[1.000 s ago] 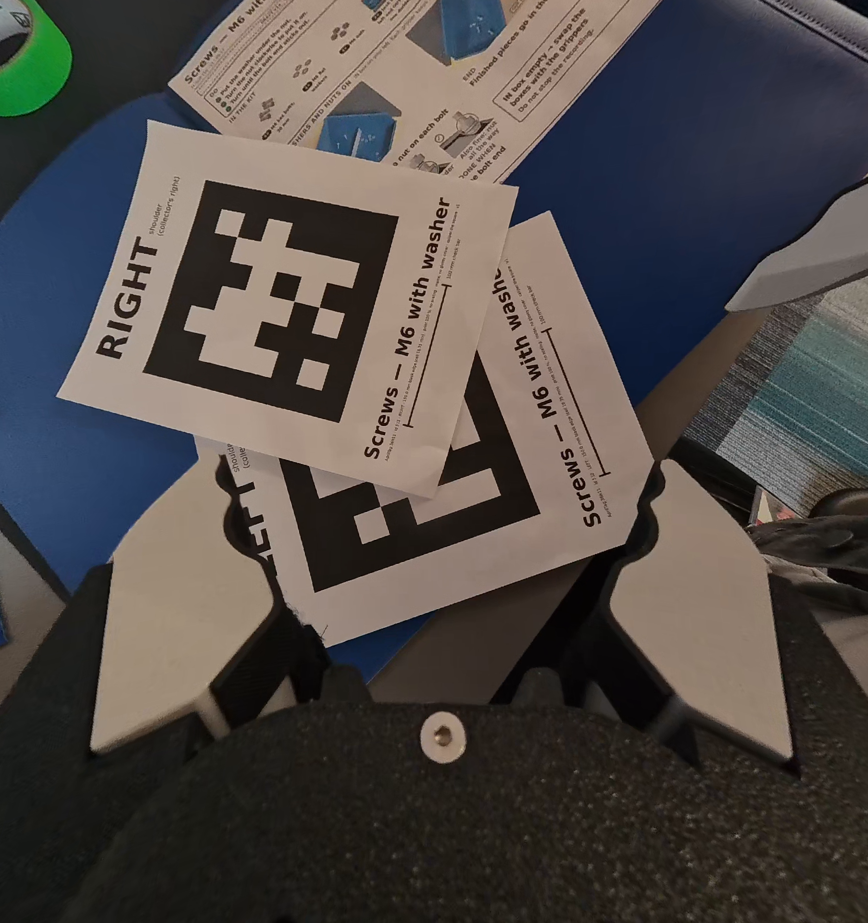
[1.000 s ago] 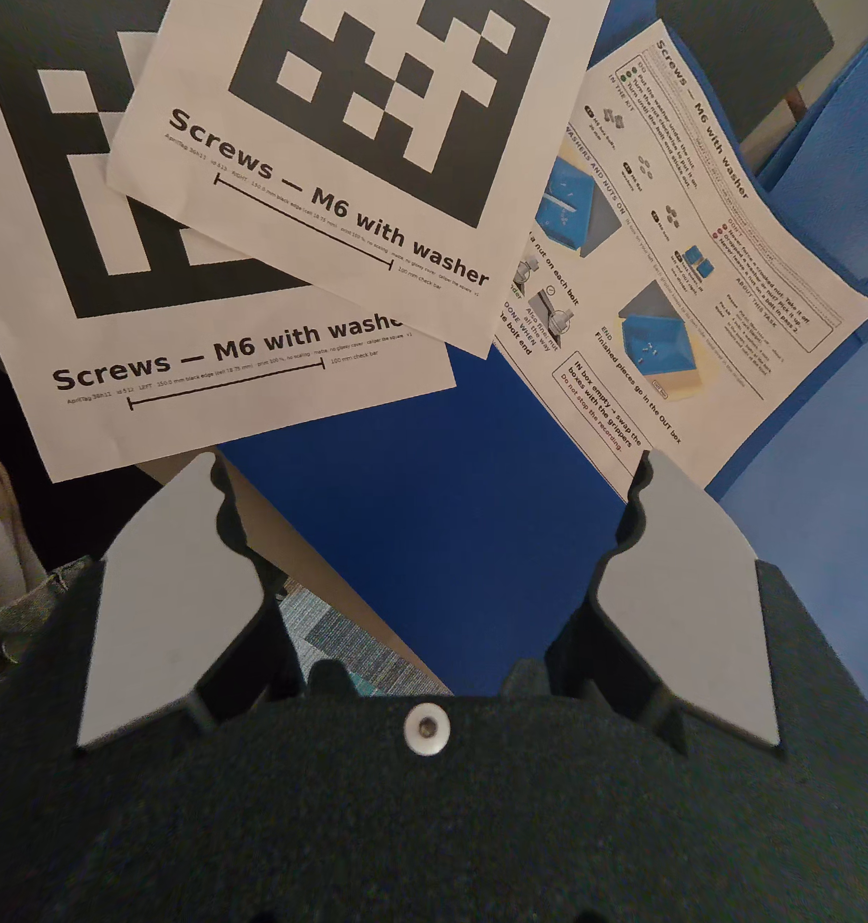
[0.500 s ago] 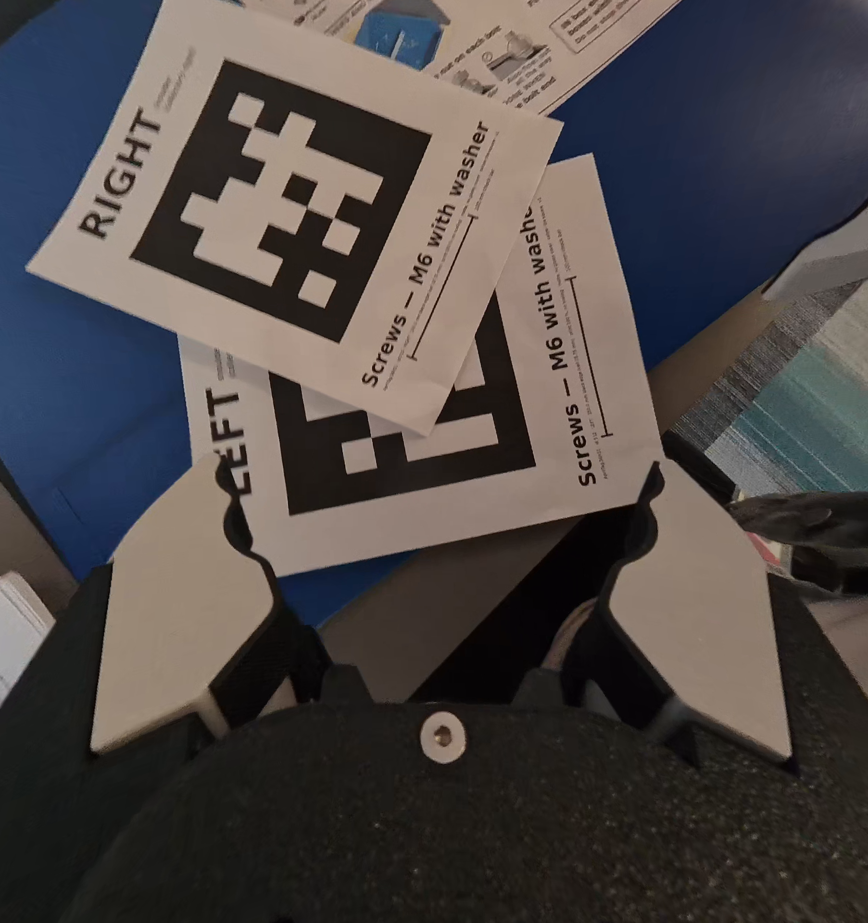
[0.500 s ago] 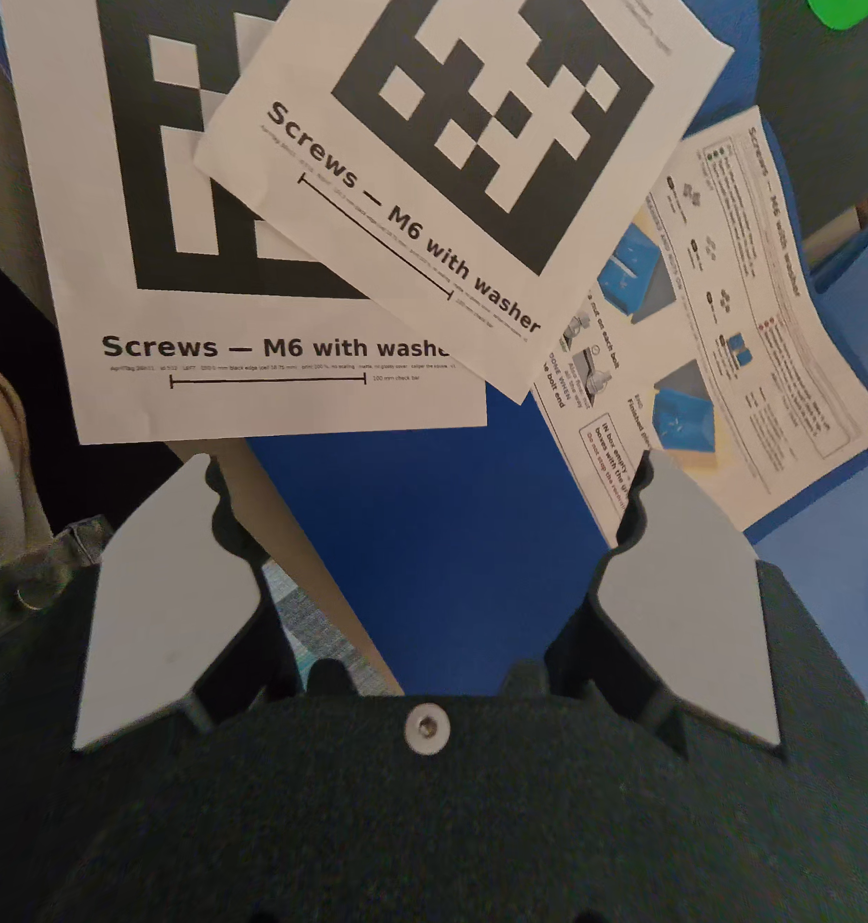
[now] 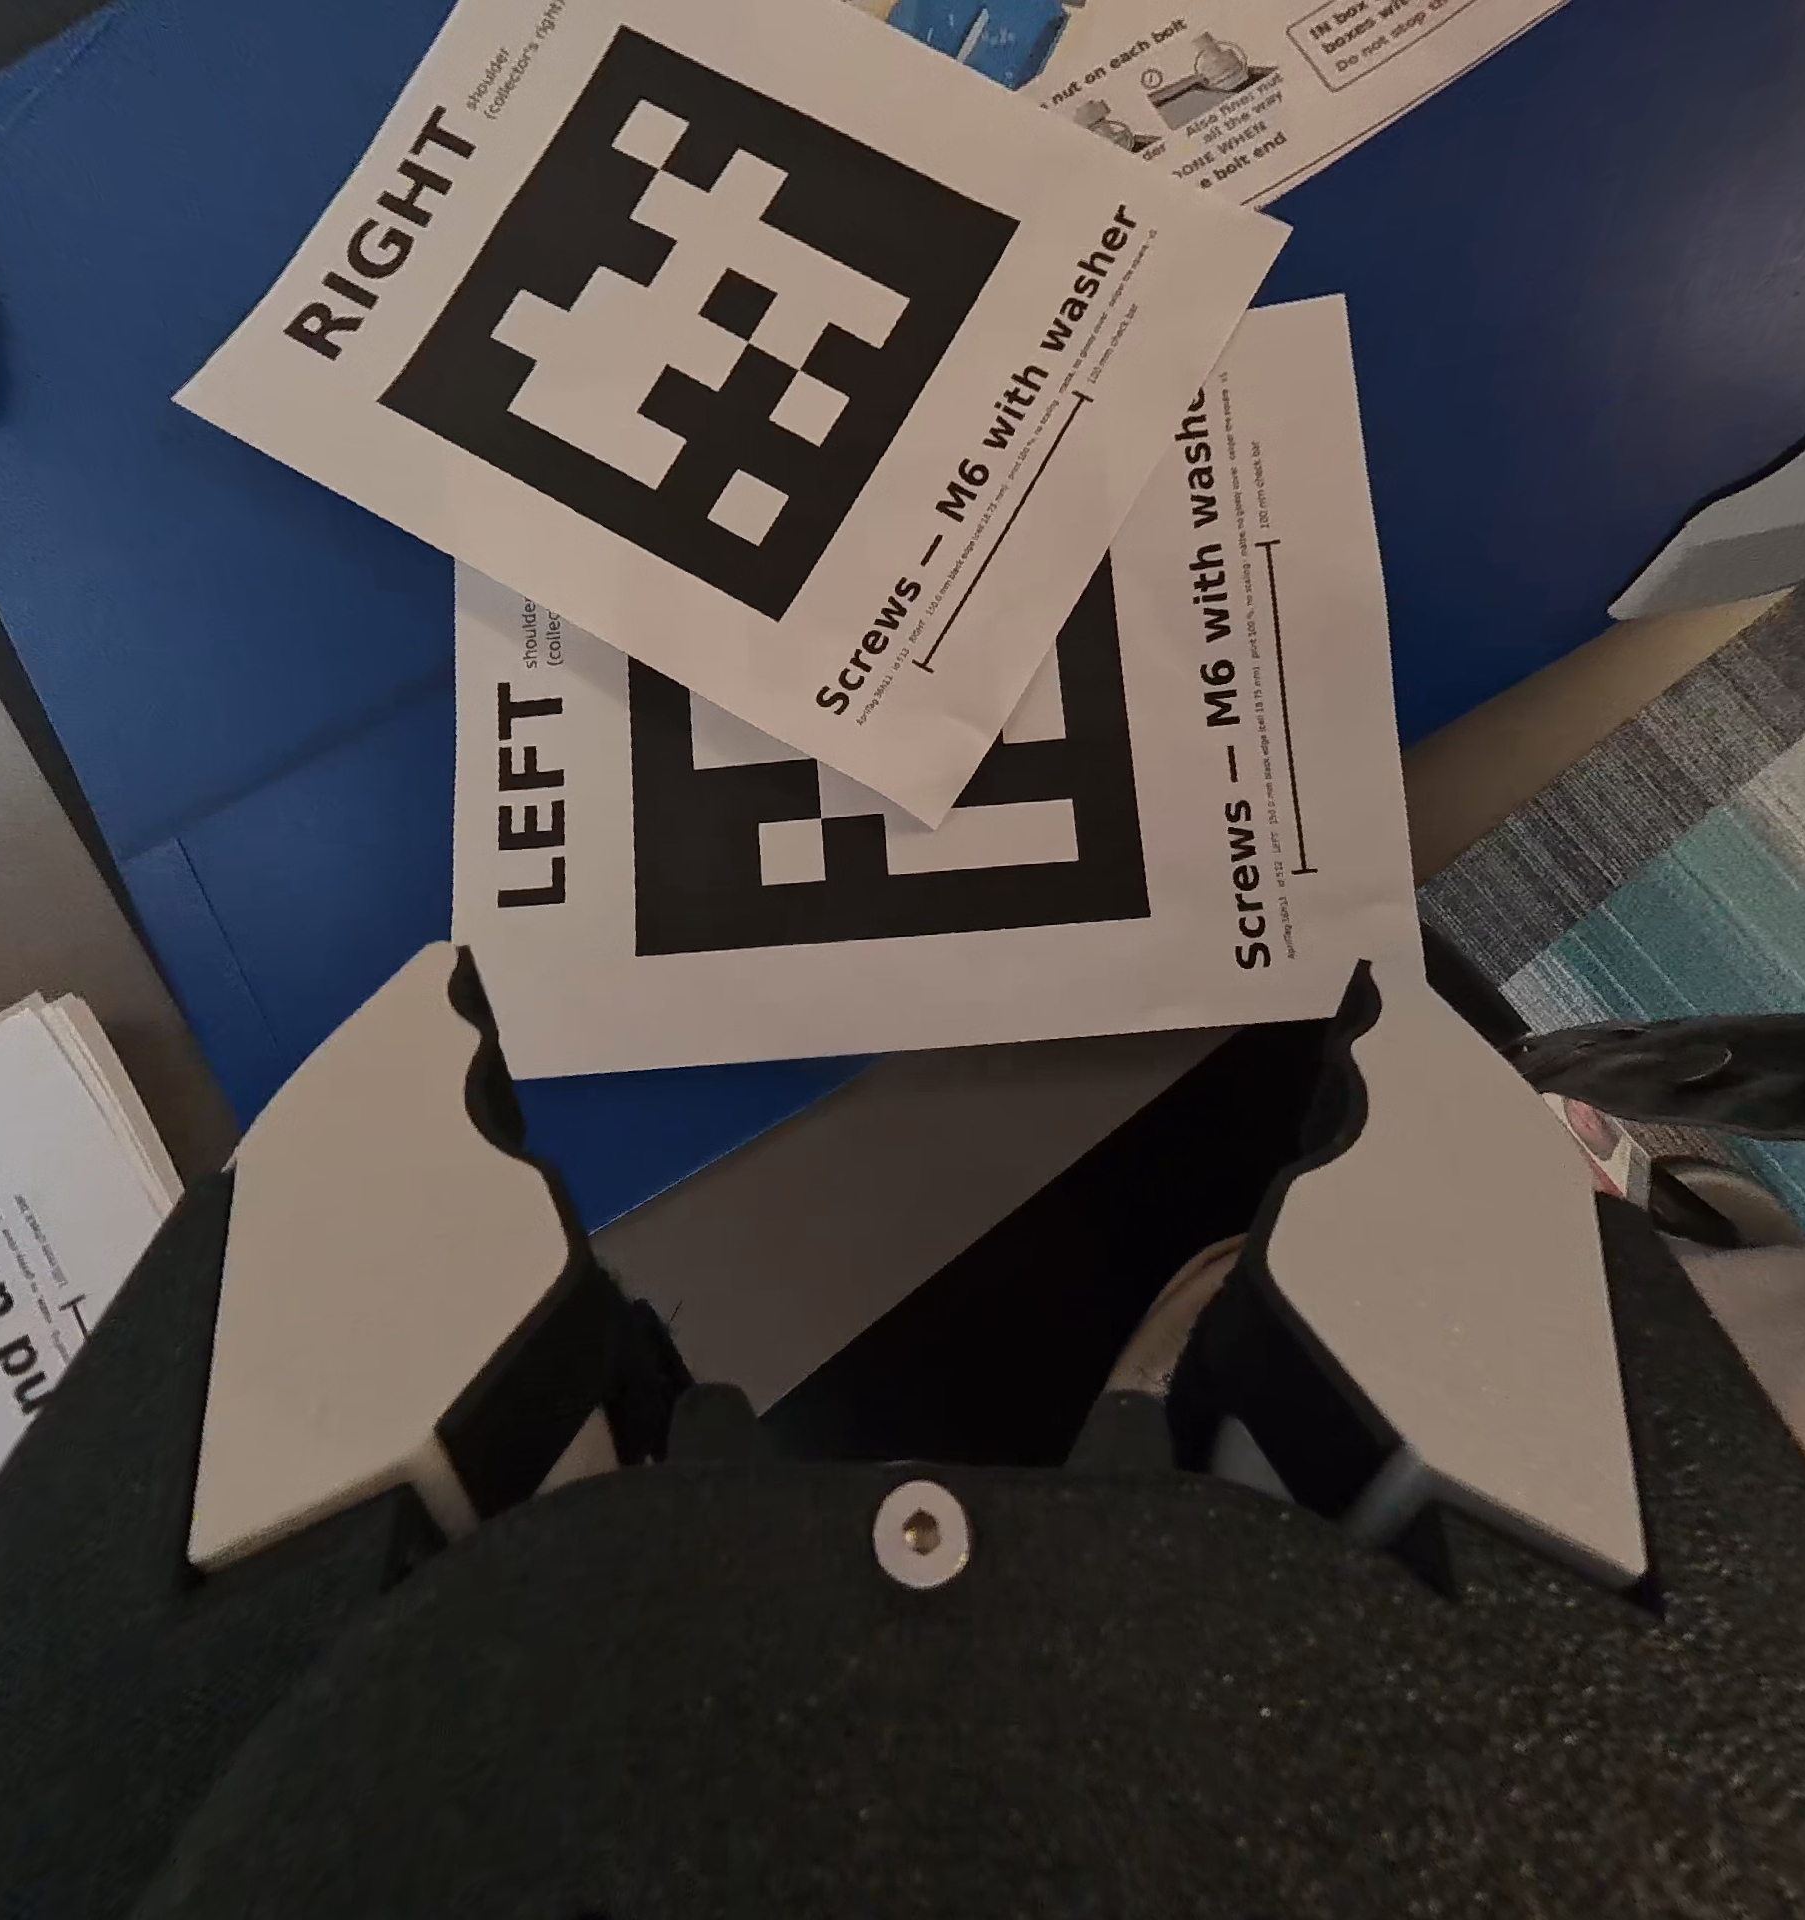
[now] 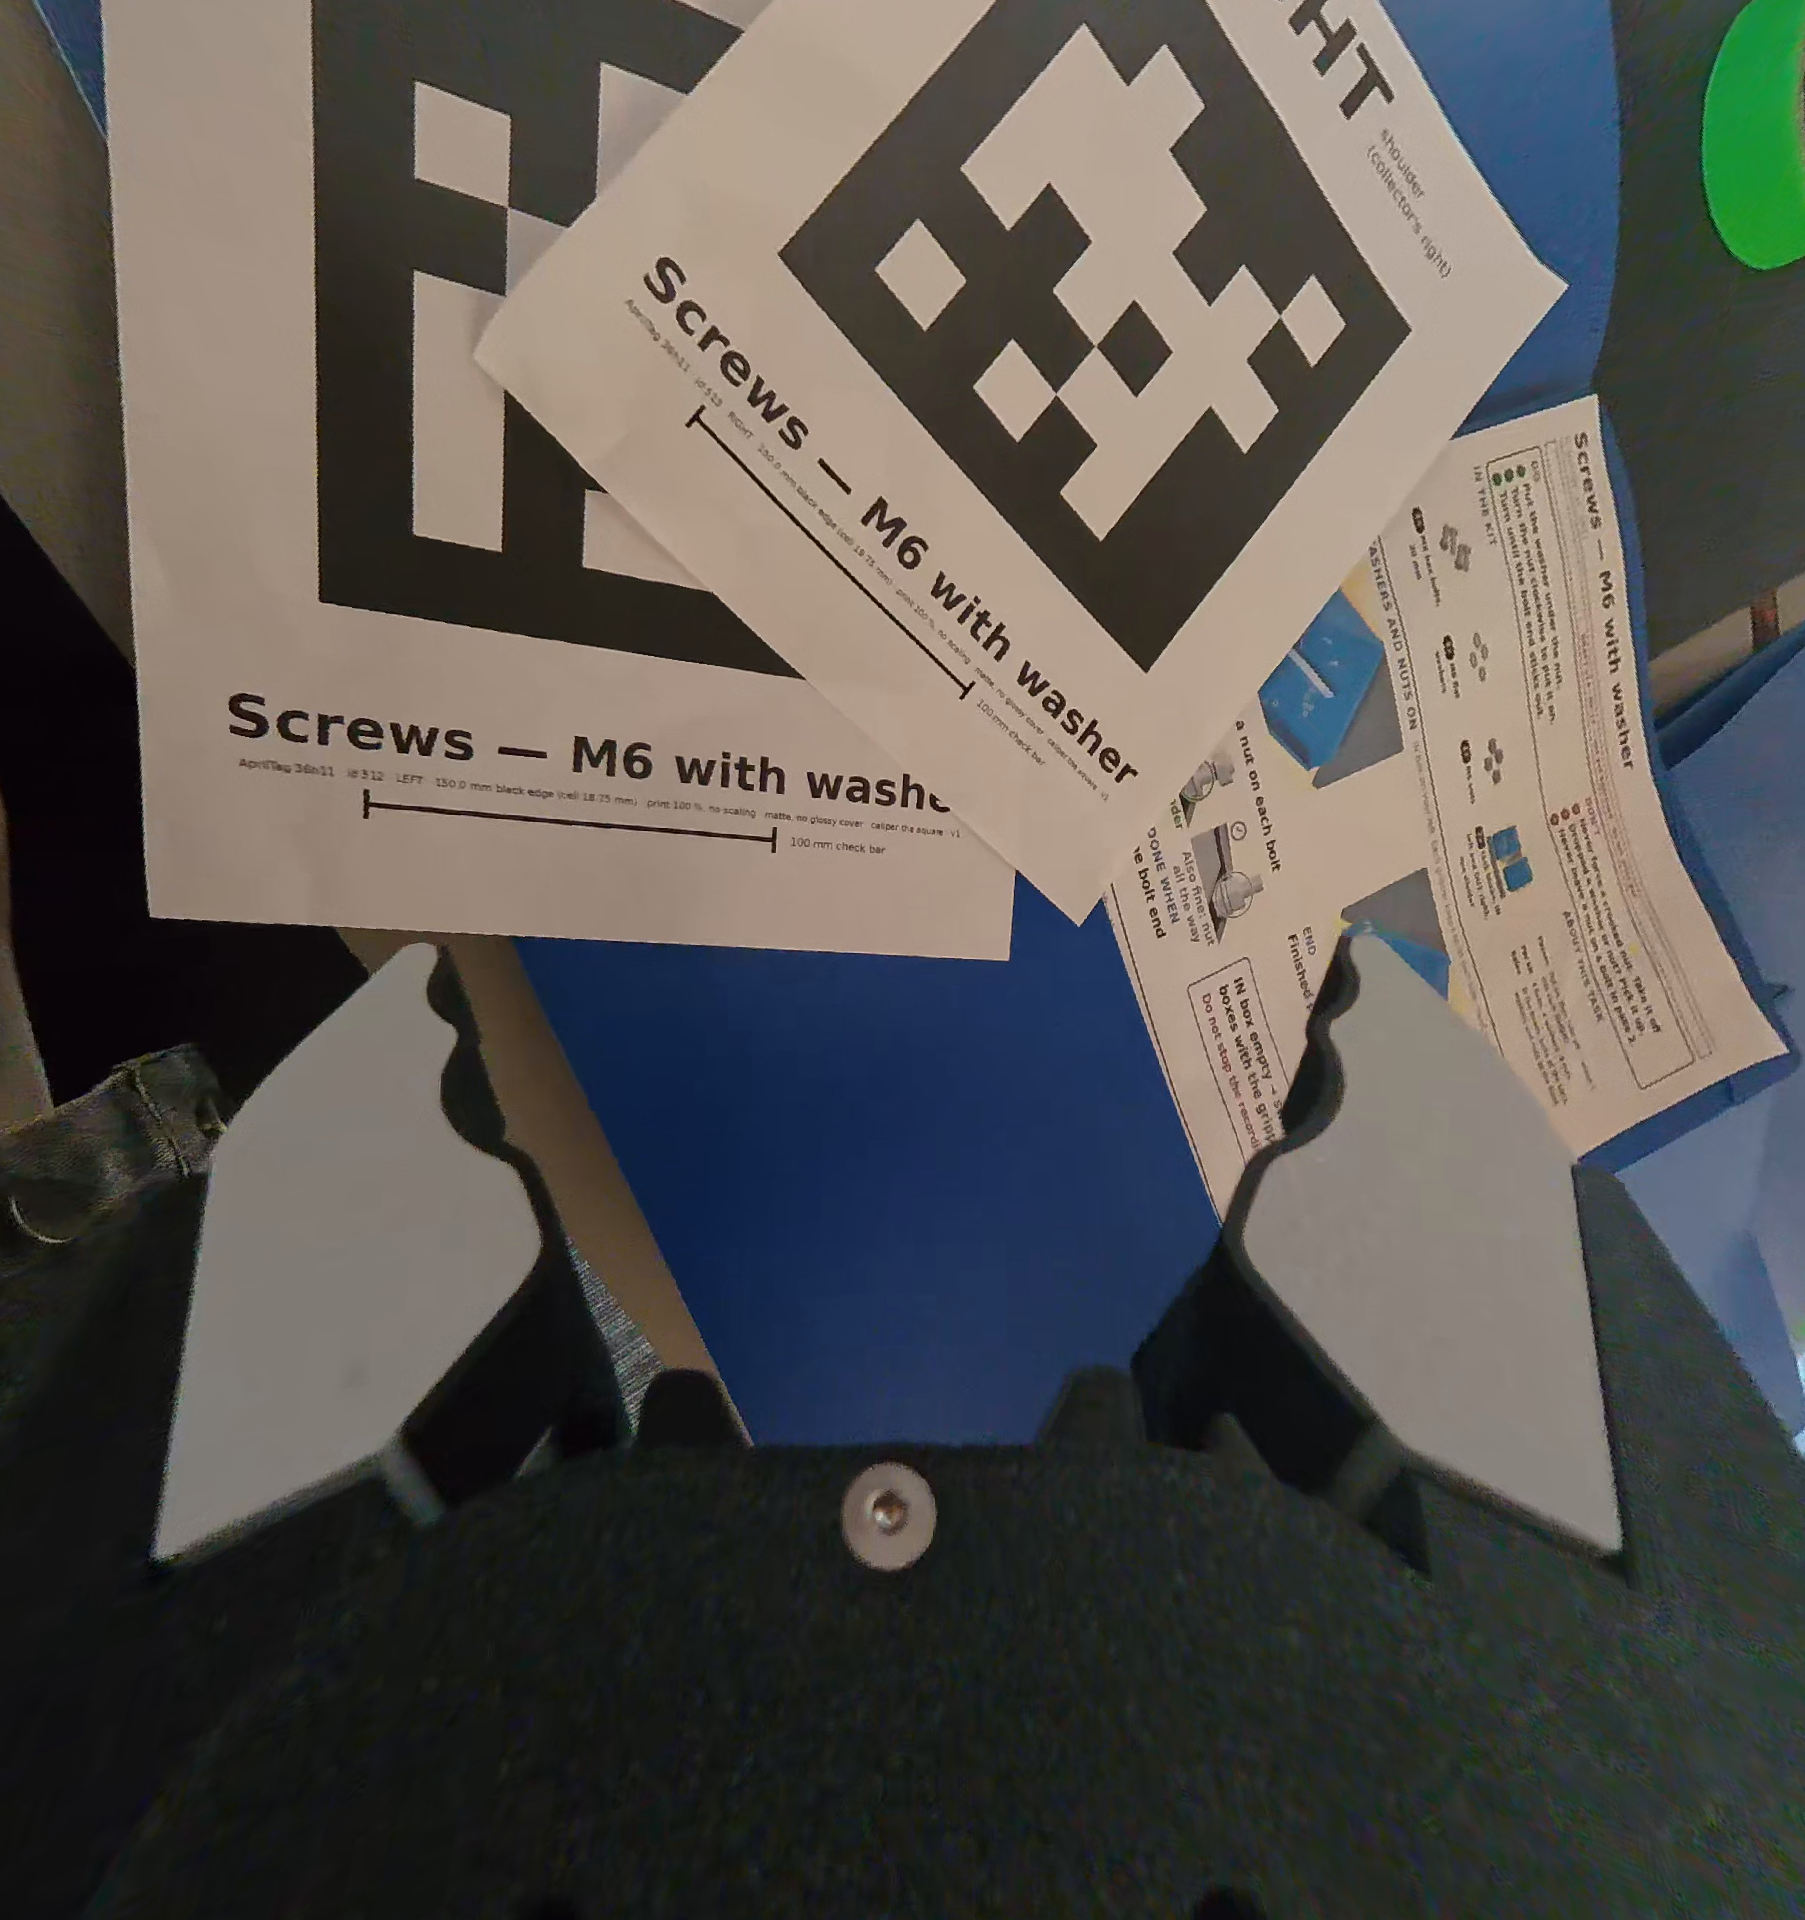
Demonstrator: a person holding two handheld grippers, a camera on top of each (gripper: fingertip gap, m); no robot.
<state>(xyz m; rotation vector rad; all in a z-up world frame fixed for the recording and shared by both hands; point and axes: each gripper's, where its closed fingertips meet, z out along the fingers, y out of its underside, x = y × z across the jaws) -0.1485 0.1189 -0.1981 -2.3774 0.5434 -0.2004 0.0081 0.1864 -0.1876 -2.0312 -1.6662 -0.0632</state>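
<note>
Two marker sheets lie overlapped on the blue surface [image 5: 254, 644]: the upper marker sheet [image 5: 711, 343], turned at an angle, covers part of the lower marker sheet [image 5: 877, 977], whose near edge overhangs the surface's edge. An instruction sheet [image 6: 1480, 790] lies beside them, a green tape roll [image 6: 1771, 145] farther off. The left tongs [image 5: 913, 966] and right tongs [image 6: 882, 951] hover above, both spread wide, grasping nothing.
</note>
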